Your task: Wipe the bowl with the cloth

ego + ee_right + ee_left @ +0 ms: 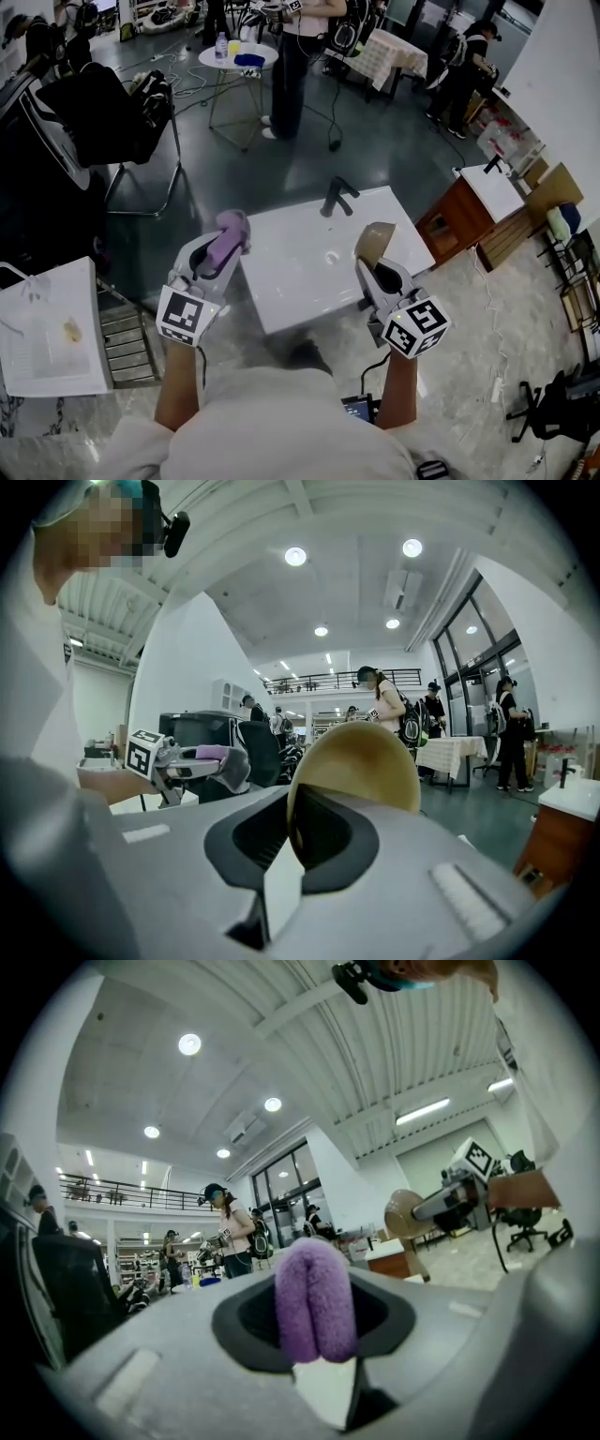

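My left gripper (223, 246) is shut on a folded purple cloth (228, 234), which fills the middle of the left gripper view as a plush purple cloth (316, 1299). My right gripper (373, 267) is shut on the rim of a tan bowl (374, 241), held upright on edge. In the right gripper view the bowl (361, 766) rises from the jaws, with the left gripper (202, 759) and its cloth at the left. Both grippers hang apart above the front of a white sink top (309, 272); cloth and bowl do not touch.
A dark faucet (337, 196) stands at the sink top's far edge. A white stand (52, 328) is at the left, a wooden cabinet (459, 217) at the right. A black chair (112, 122), a round table (239, 58) and people stand farther back.
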Demonstrator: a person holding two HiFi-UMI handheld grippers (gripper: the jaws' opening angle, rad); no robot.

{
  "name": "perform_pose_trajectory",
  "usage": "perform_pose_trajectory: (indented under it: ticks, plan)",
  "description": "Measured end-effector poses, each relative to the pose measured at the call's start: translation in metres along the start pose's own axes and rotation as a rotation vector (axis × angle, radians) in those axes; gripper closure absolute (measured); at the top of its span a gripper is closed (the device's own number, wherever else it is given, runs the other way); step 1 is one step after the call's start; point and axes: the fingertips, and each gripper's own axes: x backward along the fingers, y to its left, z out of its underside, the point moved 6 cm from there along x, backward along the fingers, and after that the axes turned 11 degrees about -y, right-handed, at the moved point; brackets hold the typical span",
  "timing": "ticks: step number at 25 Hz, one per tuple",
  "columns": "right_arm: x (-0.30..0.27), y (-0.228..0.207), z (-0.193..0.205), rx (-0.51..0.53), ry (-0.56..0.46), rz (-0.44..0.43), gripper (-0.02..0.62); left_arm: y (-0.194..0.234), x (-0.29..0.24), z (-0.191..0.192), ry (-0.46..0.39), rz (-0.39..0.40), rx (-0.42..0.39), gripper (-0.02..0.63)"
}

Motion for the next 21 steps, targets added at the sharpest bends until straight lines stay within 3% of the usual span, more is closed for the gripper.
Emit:
perform_pose_trajectory:
  ticks: [21]
  plan:
    - [0.008,-0.018,0.013,-0.012,0.039,0.007,0.583,-0.028,-0.027,0.010,0.015,0.051,0.016,0.489]
